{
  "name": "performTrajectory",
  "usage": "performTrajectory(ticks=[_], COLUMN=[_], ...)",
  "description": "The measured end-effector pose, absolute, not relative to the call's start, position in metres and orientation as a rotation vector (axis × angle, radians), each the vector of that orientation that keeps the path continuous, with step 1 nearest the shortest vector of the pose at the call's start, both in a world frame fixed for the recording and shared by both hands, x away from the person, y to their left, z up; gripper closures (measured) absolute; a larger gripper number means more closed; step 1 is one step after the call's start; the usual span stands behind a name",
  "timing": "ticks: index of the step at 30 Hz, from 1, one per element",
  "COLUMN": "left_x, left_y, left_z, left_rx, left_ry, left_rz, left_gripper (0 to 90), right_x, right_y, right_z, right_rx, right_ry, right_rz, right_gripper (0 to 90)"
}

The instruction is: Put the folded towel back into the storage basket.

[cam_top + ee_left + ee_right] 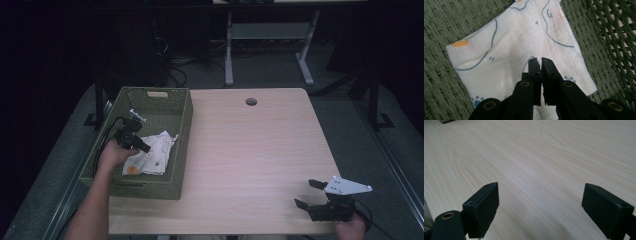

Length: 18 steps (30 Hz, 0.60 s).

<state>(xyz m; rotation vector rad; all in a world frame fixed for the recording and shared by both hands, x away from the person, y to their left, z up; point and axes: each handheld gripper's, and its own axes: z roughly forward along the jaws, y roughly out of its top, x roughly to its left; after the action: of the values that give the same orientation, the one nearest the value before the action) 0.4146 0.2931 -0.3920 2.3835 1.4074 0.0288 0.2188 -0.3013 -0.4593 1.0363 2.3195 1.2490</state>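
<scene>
Left tool [540, 65]: jaws closed together, tips poised just above a white printed cloth [524, 47]. No fabric is visible between the pads, so the cloth does not appear to be gripped. In the high view the left tool [141, 145] sits inside the green woven basket [184, 131], over the cloth [155, 155].

Cloth location: lying roughly flat on the basket floor, in the near half, one edge close to the right wall. The basket stands on the left side of the counter [250, 150].

Right tool [306, 194]: jaws wide apart, holding nothing, resting at the near right corner of the counter, well apart from the basket. The right gripper view confirms bare wood between the jaws.

Progress assessment: the cloth lies inside the basket, so placement appears complete. Remaining, by judgement: withdraw the left tool from the basket.
</scene>
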Motion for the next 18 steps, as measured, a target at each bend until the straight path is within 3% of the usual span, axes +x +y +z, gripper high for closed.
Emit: performTrajectory(ticks=[7,18], left_x=[0.401,0.381], left_y=[0.297,0.306], left_z=[-0.379,-0.372], left_rx=[2.345,2.181], left_ry=[1.385,1.297], left_rz=[0.049,-0.002], left_gripper=[77.8,71.0], right_x=[0.218,0.217], right_y=[-0.303,-0.307], right_z=[-0.458,-0.459], right_rx=[1.033,1.07], right_ry=[2.313,2.282], right_rz=[1.251,1.26], right_gripper=[13.6,13.6])
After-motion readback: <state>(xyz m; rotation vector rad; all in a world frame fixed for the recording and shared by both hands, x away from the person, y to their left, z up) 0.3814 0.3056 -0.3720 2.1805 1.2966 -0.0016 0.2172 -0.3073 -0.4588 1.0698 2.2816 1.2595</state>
